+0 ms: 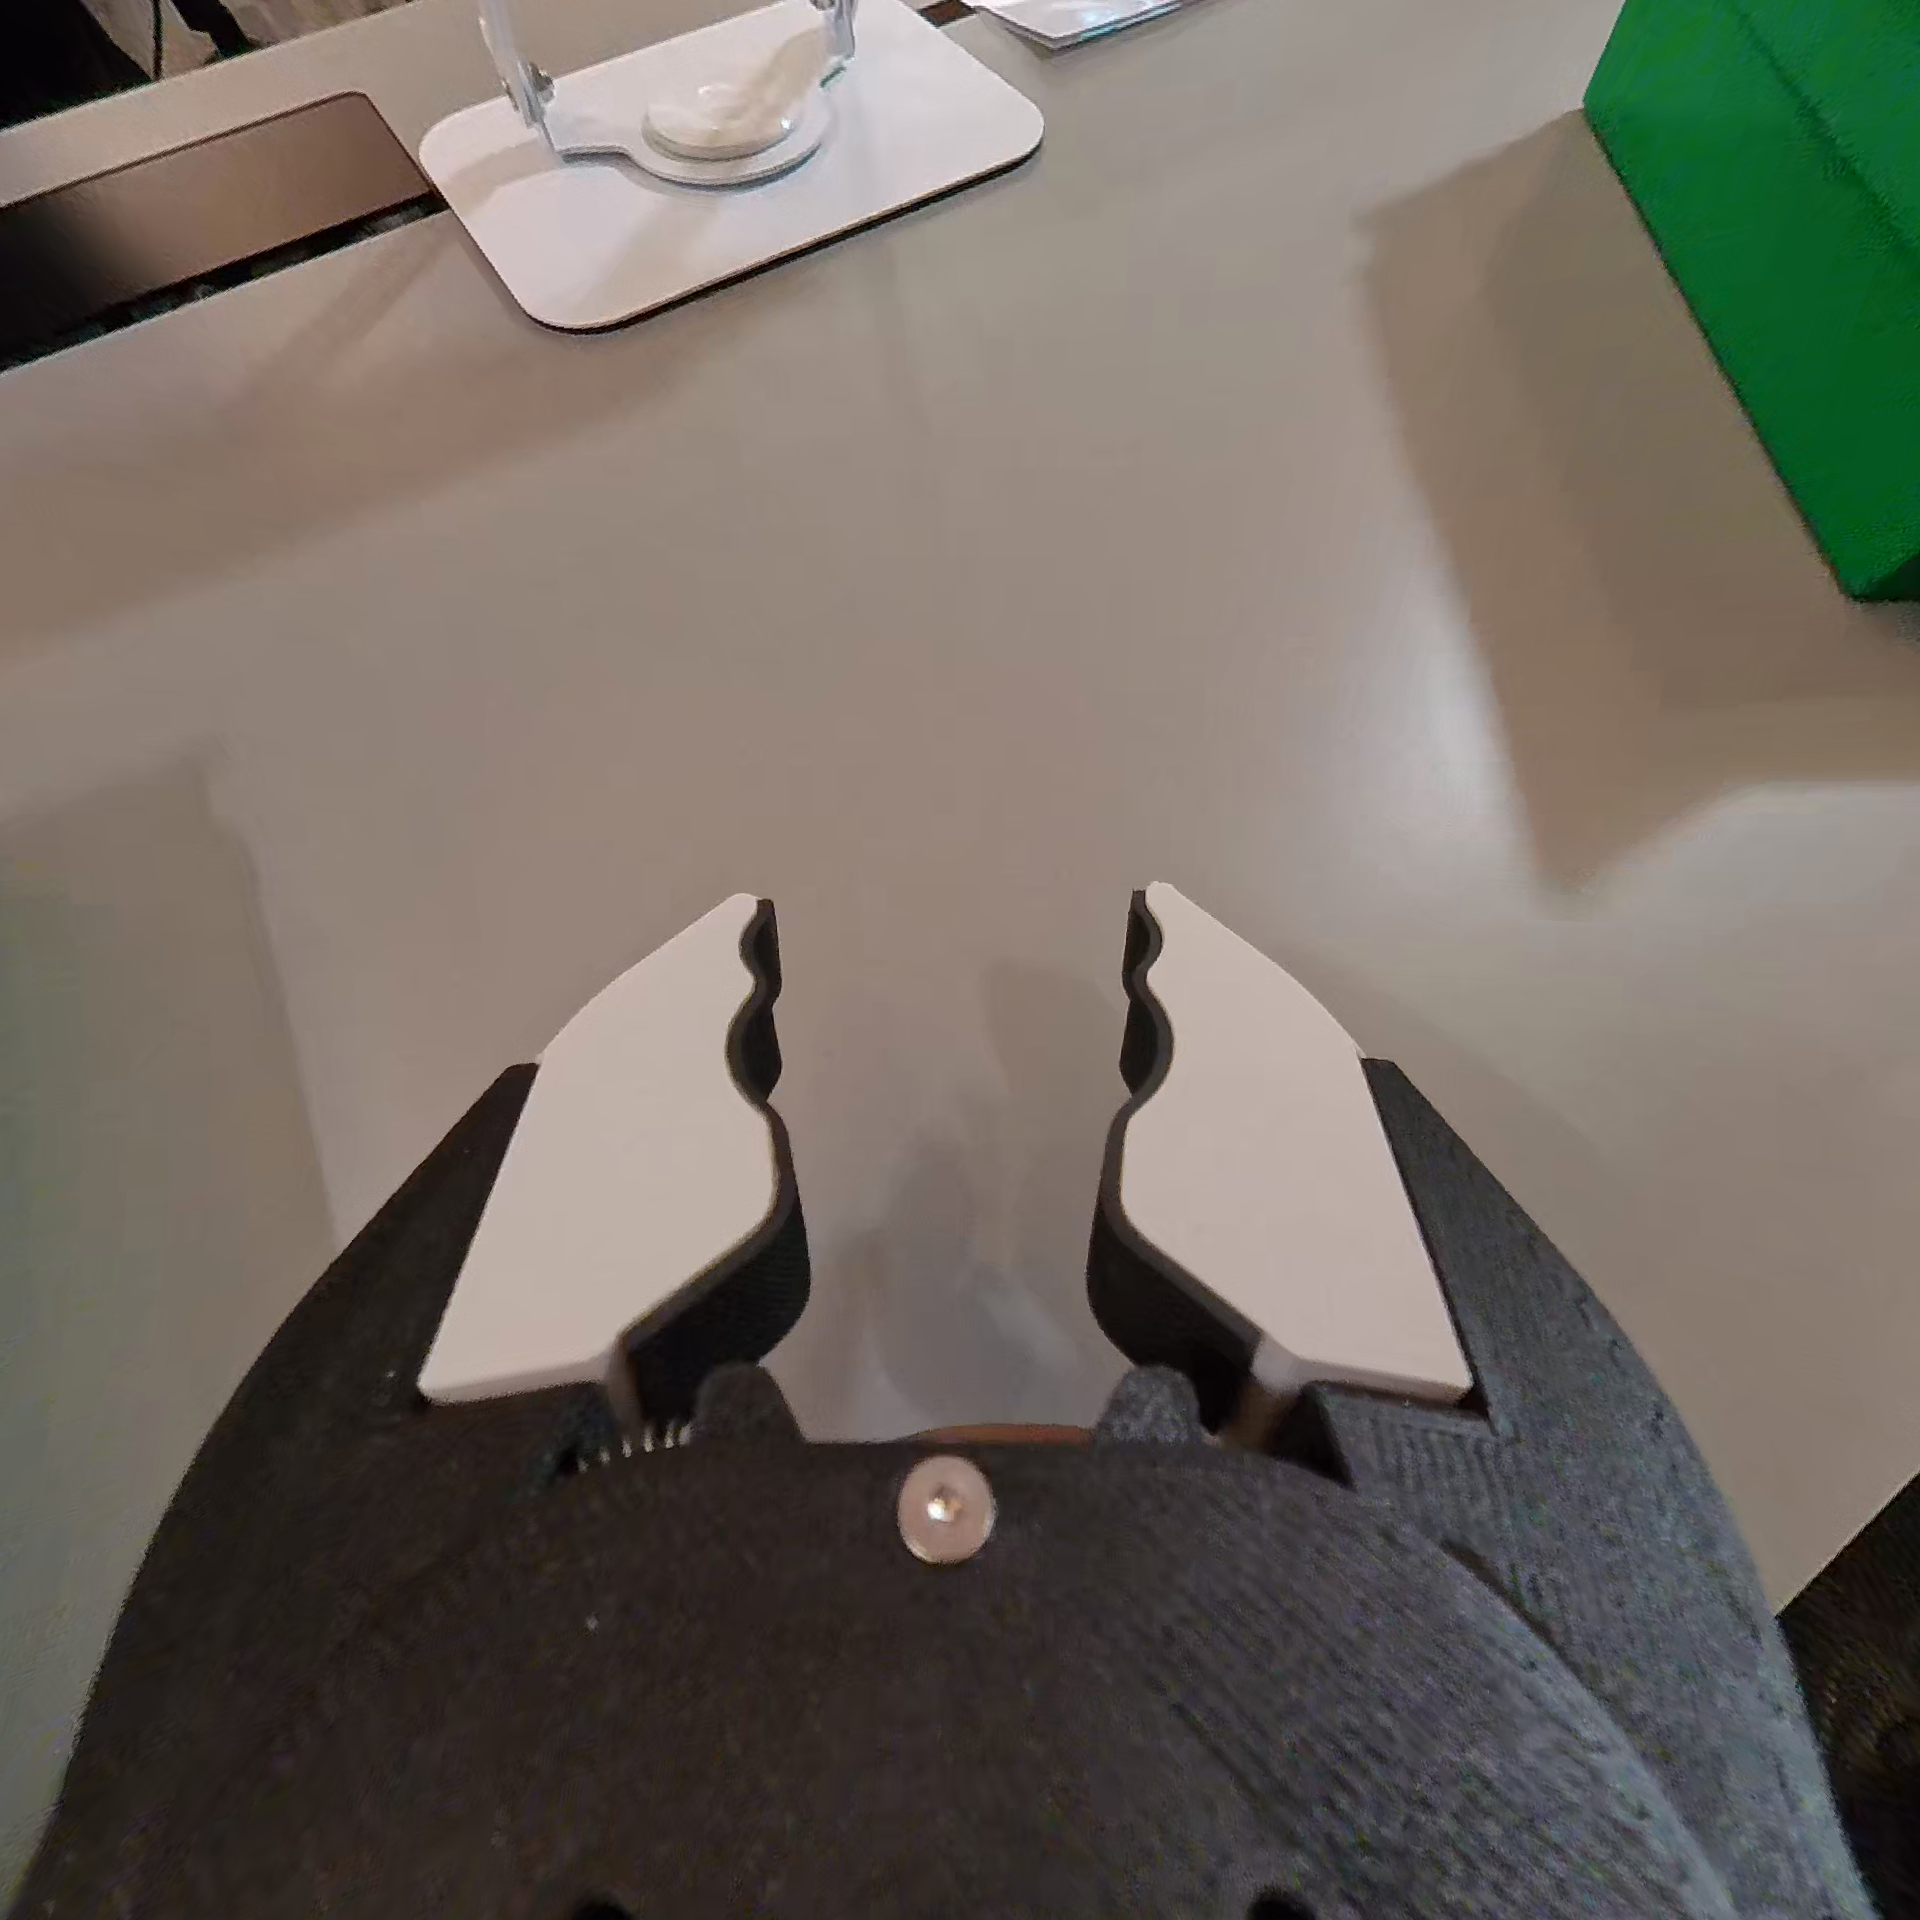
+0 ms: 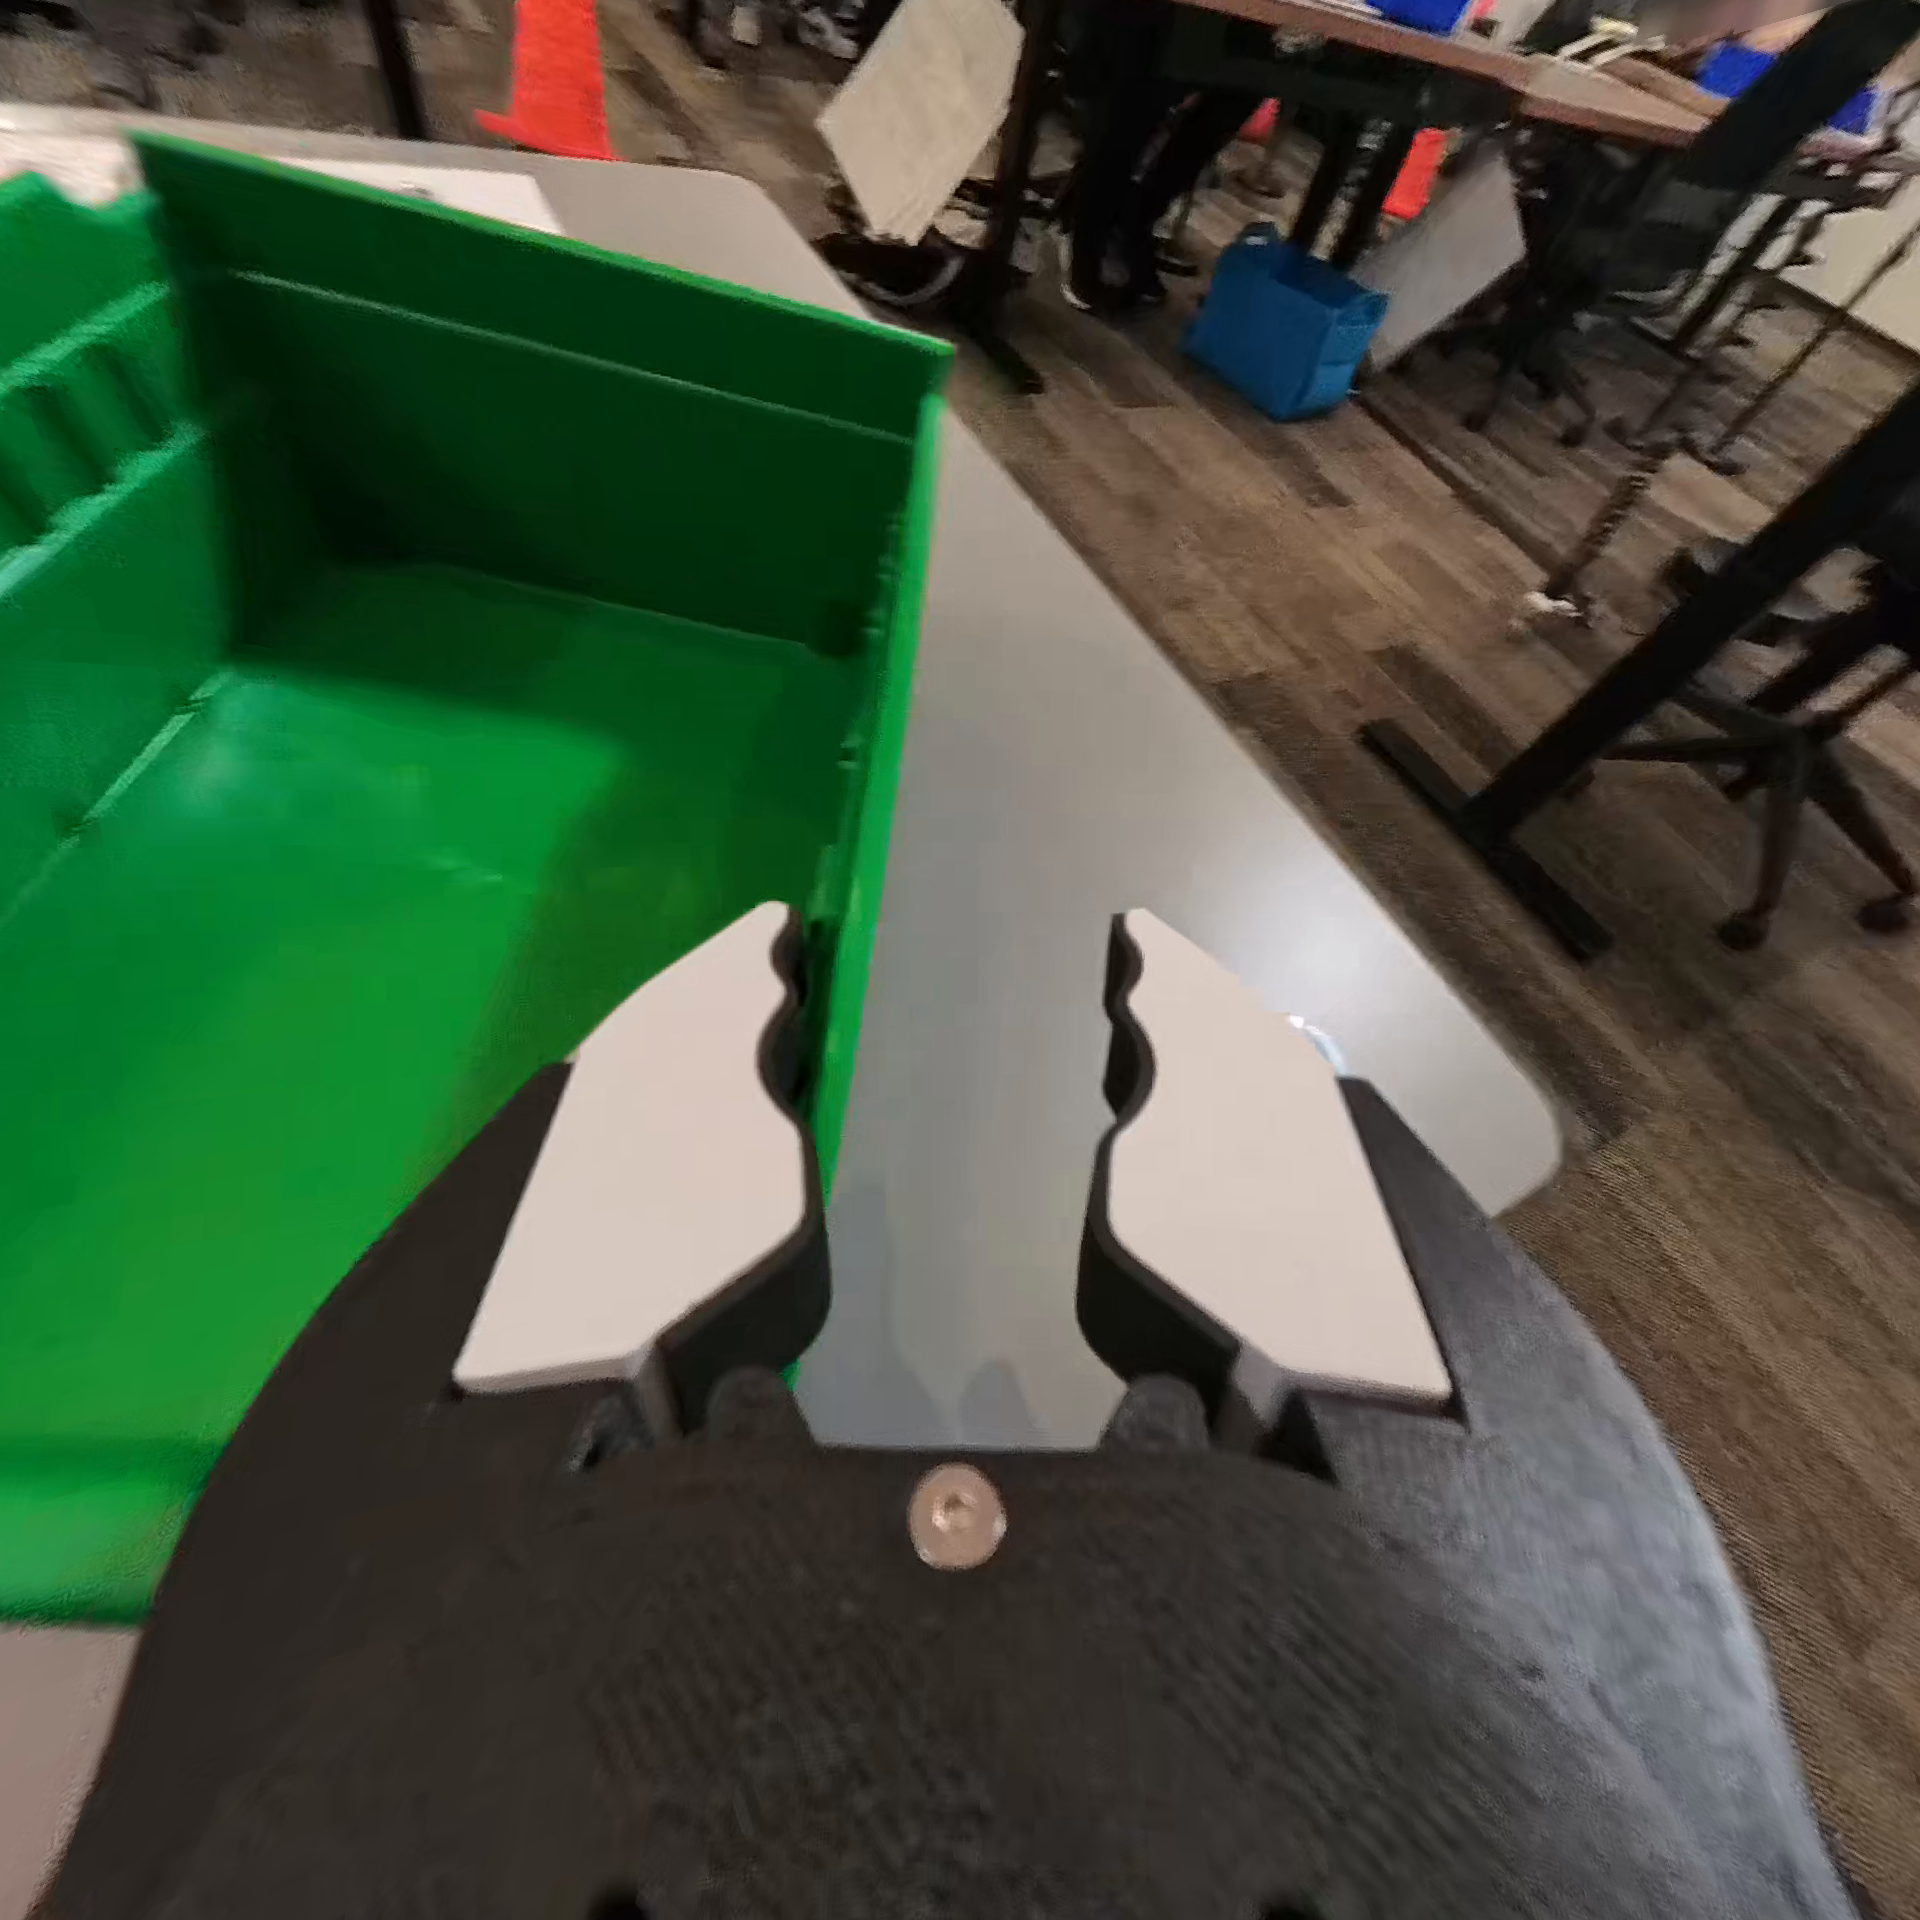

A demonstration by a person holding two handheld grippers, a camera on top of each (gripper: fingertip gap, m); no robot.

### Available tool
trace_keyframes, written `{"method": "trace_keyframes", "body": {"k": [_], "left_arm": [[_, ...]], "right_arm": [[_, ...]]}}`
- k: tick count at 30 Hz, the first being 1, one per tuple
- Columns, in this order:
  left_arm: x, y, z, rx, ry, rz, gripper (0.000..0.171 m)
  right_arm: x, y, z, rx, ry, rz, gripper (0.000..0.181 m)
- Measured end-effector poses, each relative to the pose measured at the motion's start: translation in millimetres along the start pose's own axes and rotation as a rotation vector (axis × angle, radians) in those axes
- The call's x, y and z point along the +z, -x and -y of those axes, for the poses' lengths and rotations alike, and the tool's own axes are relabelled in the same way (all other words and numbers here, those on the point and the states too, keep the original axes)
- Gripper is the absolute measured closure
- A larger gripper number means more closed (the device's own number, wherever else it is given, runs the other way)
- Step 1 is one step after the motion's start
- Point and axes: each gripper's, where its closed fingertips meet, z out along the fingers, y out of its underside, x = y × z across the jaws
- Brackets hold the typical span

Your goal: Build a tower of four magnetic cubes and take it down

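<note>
My left gripper (image 1: 951, 914) is open and empty above a bare grey table (image 1: 831, 623). A green bin (image 1: 1766, 260) stands at the right of the left wrist view. My right gripper (image 2: 956, 925) is open and empty, held over the right wall of the same green bin (image 2: 468, 779). Its left finger (image 2: 665, 1143) is over the inside of the bin and its right finger (image 2: 1247, 1174) is over the grey table (image 2: 1039, 727) outside it. The bin's inside looks empty where it shows.
A white mat (image 1: 748, 197) at the far left of the table bears a clear plastic stand (image 1: 686, 104) with a white piece in it. In the right wrist view the table's edge (image 2: 1538, 1143) is near; beyond are wooden floor, an orange cone (image 2: 551, 73), a blue bag (image 2: 1278, 332), desks and chairs. Across from one pair of fingers to the other is roughly 50 cm.
</note>
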Motion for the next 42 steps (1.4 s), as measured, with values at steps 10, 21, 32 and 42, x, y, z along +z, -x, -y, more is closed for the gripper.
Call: {"method": "trace_keyframes", "body": {"k": [10,21,32,42], "left_arm": [[1,3,-3,0.01,0.013,0.01,0.107],[9,-8,-9,0.05,0.049,-0.011,0.108],[10,-4,-10,0.06,0.054,-0.001,0.109],[6,2,-11,0.042,0.047,0.011,0.11]], "right_arm": [[-10,-31,-15,-0.015,0.043,0.142,0.155],[24,-9,1,-0.001,0.067,0.419,0.176],[85,-13,42,-0.058,-0.082,0.439,0.149],[16,-45,59,0.205,-0.242,0.376,0.146]]}}
